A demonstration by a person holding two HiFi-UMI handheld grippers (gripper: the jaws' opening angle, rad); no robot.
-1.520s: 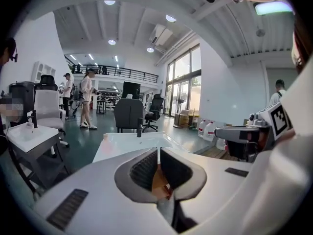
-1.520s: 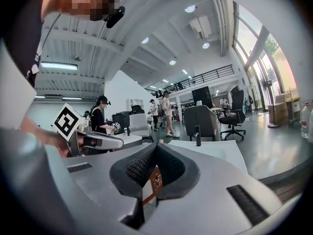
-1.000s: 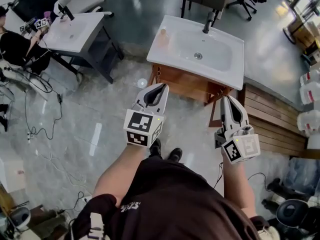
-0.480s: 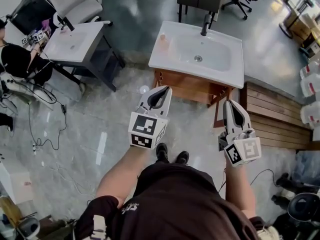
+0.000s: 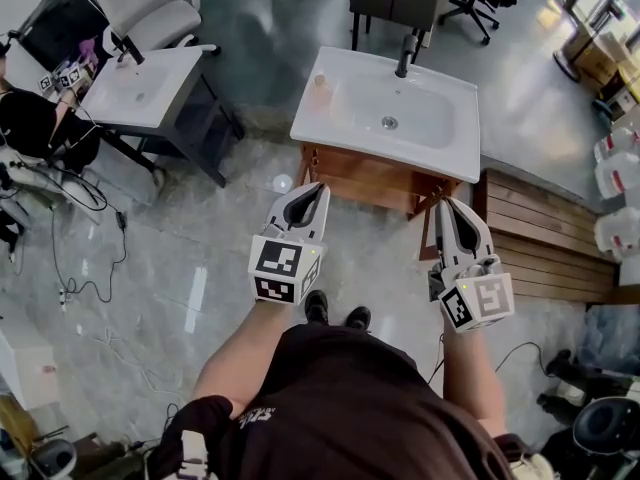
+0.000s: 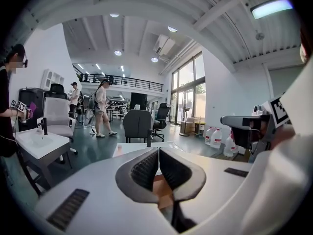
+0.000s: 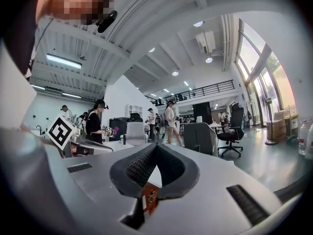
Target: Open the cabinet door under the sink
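Lab hall: office chairs (image 6: 138,125), mezzanine (image 6: 122,82).

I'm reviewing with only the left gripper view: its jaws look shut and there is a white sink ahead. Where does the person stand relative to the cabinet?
Observer: In the head view, the person faces the wooden cabinet under the sink. The left gripper is short of it and touches nothing.
Operator: And the right gripper?
Observer: The right gripper is also shut and empty, beside the left one and clear of the cabinet.
Operator: Anything beside the cabinet?
Observer: A slatted wooden platform lies on the floor to its right.
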